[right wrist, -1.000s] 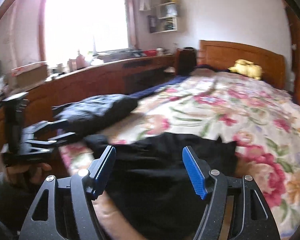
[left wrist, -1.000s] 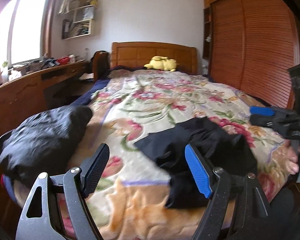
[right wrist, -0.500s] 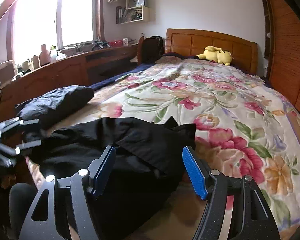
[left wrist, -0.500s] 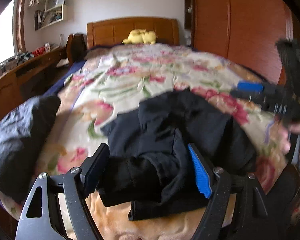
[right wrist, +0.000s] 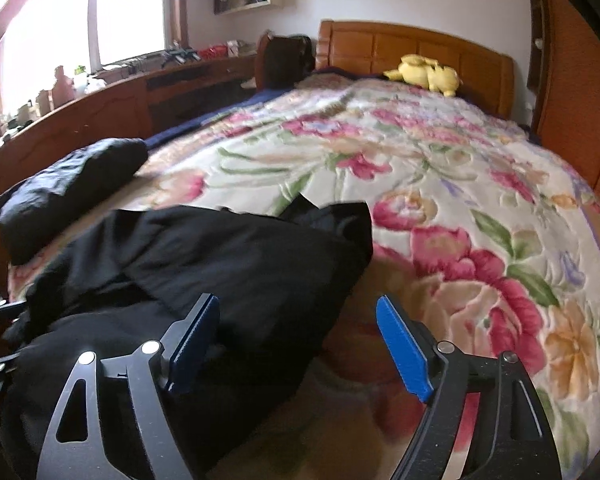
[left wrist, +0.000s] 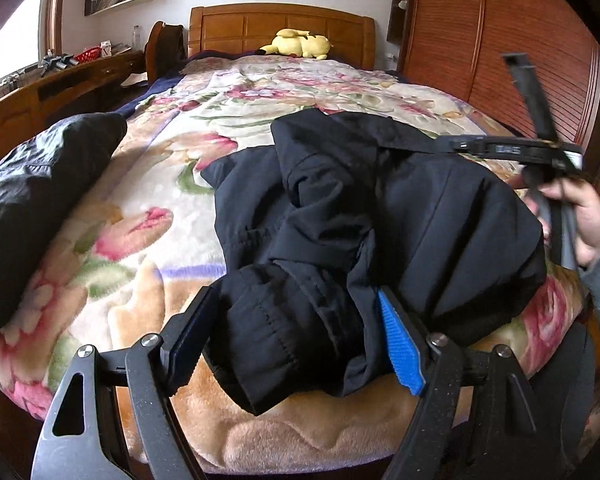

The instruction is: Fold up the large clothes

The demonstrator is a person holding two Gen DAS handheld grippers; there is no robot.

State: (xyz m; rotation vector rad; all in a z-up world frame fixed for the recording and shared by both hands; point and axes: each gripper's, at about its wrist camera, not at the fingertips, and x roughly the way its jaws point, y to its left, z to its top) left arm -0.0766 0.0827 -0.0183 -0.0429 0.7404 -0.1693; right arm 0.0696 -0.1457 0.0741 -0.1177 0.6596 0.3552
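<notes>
A crumpled black jacket [left wrist: 360, 216] lies in a heap at the foot of the bed on a floral blanket [left wrist: 188, 184]. My left gripper [left wrist: 296, 332] is open, and a thick fold of the jacket lies between its fingers. My right gripper [right wrist: 298, 336] is open at the jacket's right edge [right wrist: 236, 264], over jacket and blanket, holding nothing. The right gripper also shows in the left wrist view [left wrist: 540, 152], held by a hand above the jacket's right side.
A second dark garment bundle [left wrist: 36, 196] lies at the bed's left edge. A yellow plush toy [left wrist: 300, 44] rests by the wooden headboard. A wooden counter [right wrist: 112, 104] runs along the left, and a slatted wardrobe [left wrist: 500, 48] stands on the right.
Both grippers have moved down and closer to the jacket. The left gripper's fingers now straddle a fold of it. The jacket heap looks more bunched up than before.
</notes>
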